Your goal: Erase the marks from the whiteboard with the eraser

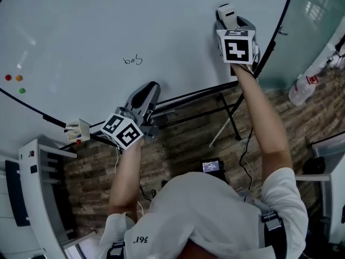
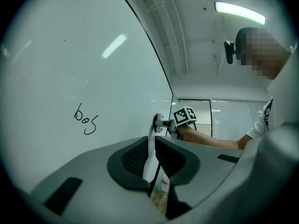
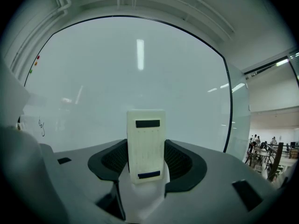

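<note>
Right hand-held gripper [image 3: 145,161] is closed on the eraser [image 3: 145,139], jaws clamping its two long sides about mid-body, top half sticking out past the tips. Left hand-held gripper [image 2: 152,146] is empty with jaws nearly together. It sits low by the bottom edge of the whiteboard [image 1: 81,26].

The eraser is up near the board's right edge, well apart from the marks [image 1: 132,60], a small black scribble left of centre. Can't tell whether the eraser face touches the board.

Handling, my read:
- The eraser looks like a light, stiff plastic block, so no crush risk at this grip.
- The shell is smooth and could twist in the jaws under side load. The mid-body hold on the long sides looks right and should keep the wiping face flat.
- The board is slick and on a stand, so a hard push may rock it. Light, even pressure should do.
</note>
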A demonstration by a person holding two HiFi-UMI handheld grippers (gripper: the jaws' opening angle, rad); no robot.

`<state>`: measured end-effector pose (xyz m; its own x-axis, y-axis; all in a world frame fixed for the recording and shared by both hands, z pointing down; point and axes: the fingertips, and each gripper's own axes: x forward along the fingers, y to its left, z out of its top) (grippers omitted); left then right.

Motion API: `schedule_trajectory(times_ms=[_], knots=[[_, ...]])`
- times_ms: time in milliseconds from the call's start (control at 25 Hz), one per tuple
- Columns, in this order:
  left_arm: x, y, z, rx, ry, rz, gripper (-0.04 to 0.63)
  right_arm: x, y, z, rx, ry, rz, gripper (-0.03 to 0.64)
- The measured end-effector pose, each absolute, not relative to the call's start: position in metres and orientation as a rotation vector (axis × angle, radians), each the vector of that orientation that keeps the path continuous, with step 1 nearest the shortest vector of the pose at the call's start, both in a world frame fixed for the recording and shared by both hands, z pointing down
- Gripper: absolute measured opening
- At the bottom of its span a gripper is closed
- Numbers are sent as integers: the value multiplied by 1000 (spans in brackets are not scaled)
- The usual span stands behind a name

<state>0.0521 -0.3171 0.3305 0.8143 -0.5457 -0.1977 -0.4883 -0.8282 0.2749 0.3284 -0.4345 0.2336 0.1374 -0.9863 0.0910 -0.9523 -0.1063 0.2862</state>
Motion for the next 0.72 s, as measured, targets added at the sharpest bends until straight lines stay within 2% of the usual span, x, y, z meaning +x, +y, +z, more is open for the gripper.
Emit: schedule_trajectory(times_ms=[200, 720], knots=[[20, -314, 337, 2772, -846, -397, 41, 300, -424, 232, 2120, -1975, -220, 259], [-75, -293, 352, 2727, -931, -405, 41, 133, -412, 270, 1885, -2158, -234, 259]])
